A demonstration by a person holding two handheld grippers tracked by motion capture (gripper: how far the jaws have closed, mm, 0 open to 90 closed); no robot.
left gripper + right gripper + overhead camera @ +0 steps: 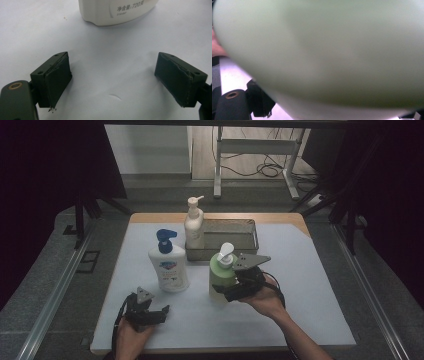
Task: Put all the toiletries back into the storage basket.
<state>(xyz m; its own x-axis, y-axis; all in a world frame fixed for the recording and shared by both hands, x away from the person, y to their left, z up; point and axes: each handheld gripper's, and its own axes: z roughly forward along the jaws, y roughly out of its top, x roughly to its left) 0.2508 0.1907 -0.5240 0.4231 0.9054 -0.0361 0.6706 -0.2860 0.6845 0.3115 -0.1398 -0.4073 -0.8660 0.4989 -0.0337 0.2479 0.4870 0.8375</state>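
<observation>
The right gripper, just right of the high view's centre, clamps its jaws on the green bottle, which stands upright on the white mat. At lower left, the left gripper rests on the mat, jaws wide apart with nothing between them. A blue-capped bottle stands above it. A white bottle stands in the metal tray at upper centre.

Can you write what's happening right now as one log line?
right gripper: shut on green bottle | left gripper: open, empty | white bottle: standing on table
</observation>
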